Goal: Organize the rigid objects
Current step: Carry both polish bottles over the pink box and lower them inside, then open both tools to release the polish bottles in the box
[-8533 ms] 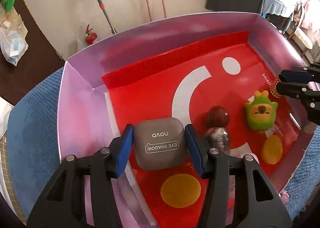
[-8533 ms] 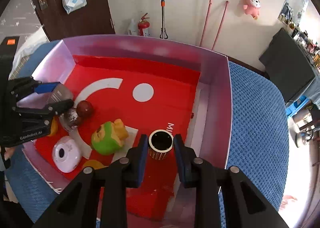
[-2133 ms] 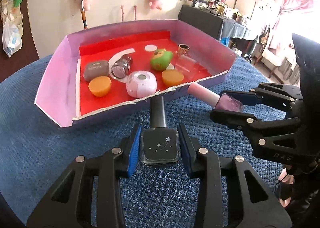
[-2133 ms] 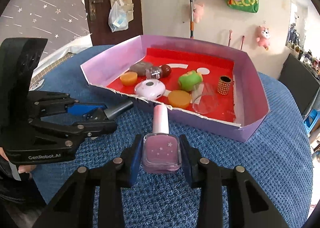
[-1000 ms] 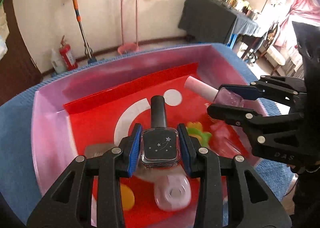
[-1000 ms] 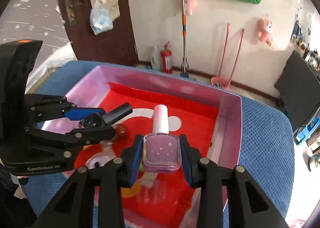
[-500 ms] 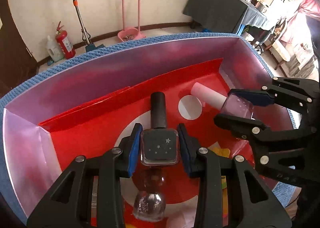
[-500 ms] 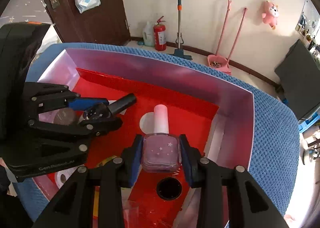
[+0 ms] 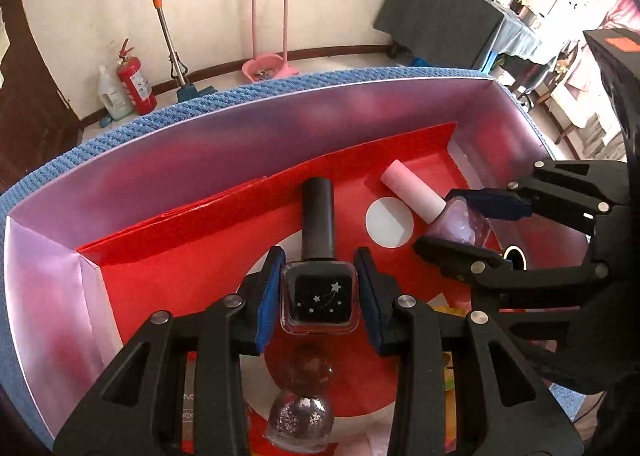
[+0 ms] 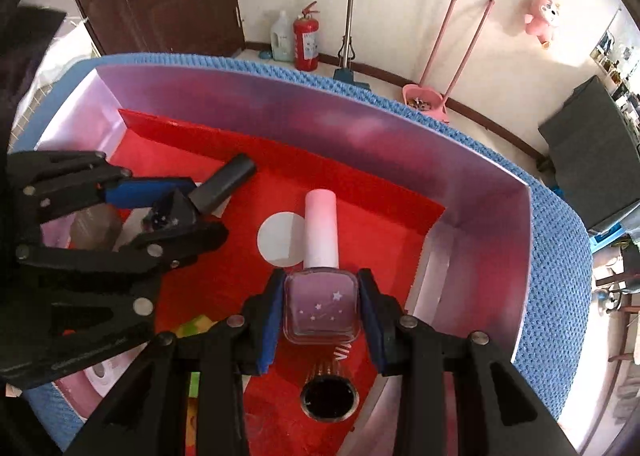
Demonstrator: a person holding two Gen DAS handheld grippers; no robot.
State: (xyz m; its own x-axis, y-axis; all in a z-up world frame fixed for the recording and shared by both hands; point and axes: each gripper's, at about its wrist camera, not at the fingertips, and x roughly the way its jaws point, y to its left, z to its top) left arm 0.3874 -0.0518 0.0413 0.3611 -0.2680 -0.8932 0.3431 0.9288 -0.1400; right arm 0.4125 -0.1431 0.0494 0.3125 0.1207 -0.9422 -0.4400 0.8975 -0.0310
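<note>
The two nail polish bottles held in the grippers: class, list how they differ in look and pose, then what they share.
The left gripper holds the black nail polish bottle with a black cap; the right gripper holds the pink nail polish bottle with a pale pink cap. The black one is nearer the box's left wall. Both are square, star-printed, clamped by the body, caps pointing forward.

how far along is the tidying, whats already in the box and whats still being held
Done: the glitter bottle, gold-studded tube and green toy already lie in the pink box. In hand: the left gripper clamps the black nail polish and the right gripper the pink nail polish, both over the red floor. Left: set both down and let go.
</note>
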